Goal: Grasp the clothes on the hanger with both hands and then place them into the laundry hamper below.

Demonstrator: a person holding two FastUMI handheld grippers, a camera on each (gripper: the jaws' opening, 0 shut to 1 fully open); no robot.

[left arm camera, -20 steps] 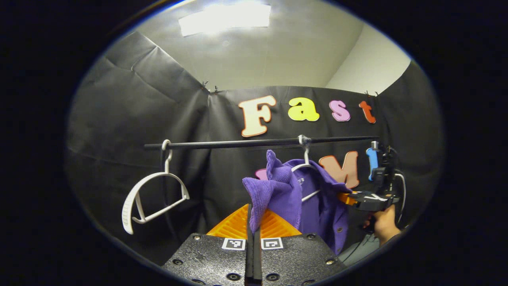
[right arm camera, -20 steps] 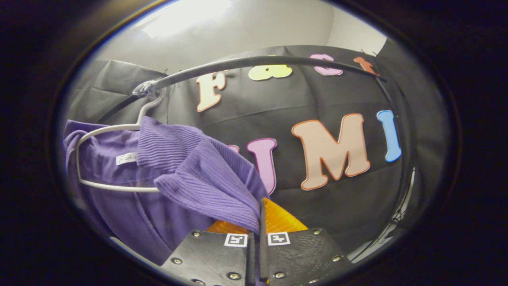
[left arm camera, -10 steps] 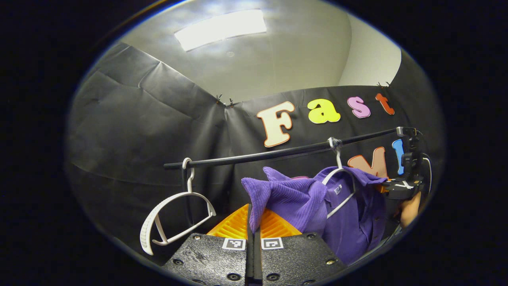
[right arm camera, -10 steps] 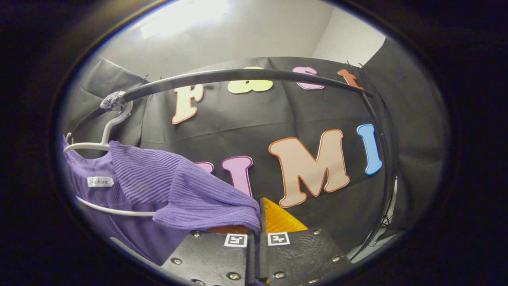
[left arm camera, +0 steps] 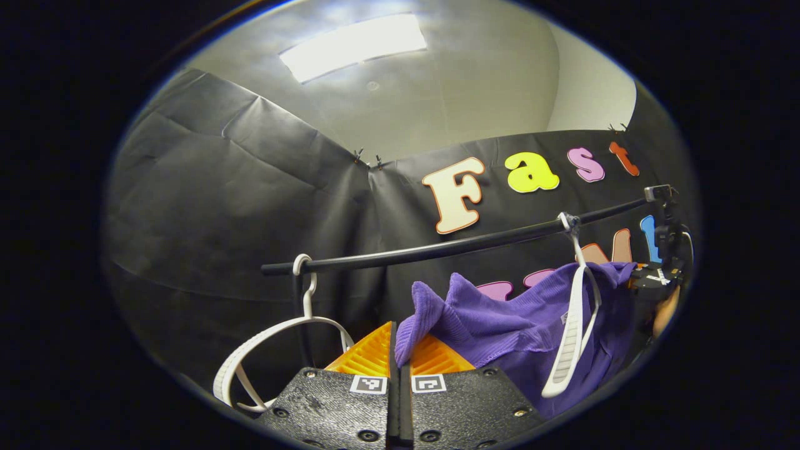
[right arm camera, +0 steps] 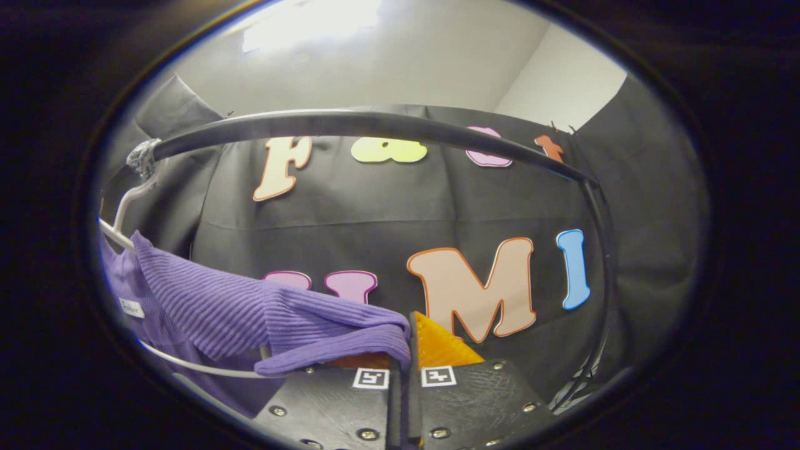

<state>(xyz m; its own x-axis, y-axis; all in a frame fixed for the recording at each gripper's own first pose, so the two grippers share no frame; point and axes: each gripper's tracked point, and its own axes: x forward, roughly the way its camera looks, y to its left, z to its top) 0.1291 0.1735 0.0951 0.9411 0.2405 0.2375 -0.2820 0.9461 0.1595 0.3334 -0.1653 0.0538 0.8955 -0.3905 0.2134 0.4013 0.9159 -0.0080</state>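
Note:
A purple ribbed garment point(left arm camera: 500, 325) hangs off a white hanger point(left arm camera: 572, 337) on the black rail point(left arm camera: 450, 247). My left gripper point(left arm camera: 399, 350) is shut on a fold of the garment's near shoulder. In the right gripper view the same purple garment point(right arm camera: 262, 312) stretches from the white hanger point(right arm camera: 125, 206) at the left edge to my right gripper point(right arm camera: 409, 344), which is shut on its other shoulder. In the left gripper view, the right gripper point(left arm camera: 656, 275) and the hand holding it appear at the far right, beside the garment. The hanger tilts edge-on inside the stretched cloth.
An empty white hanger point(left arm camera: 275, 350) hangs on the rail to the left of my left gripper. The rail point(right arm camera: 375, 122) arches overhead in the right gripper view and bends down into a black upright point(right arm camera: 603, 262) on the right. Black cloth walls close in behind.
Both grippers have pulled the garment's shoulders outward and down. The cloth is stretched flatter, and the hanger has swung and turned edge-on. The rail sits higher in both views.

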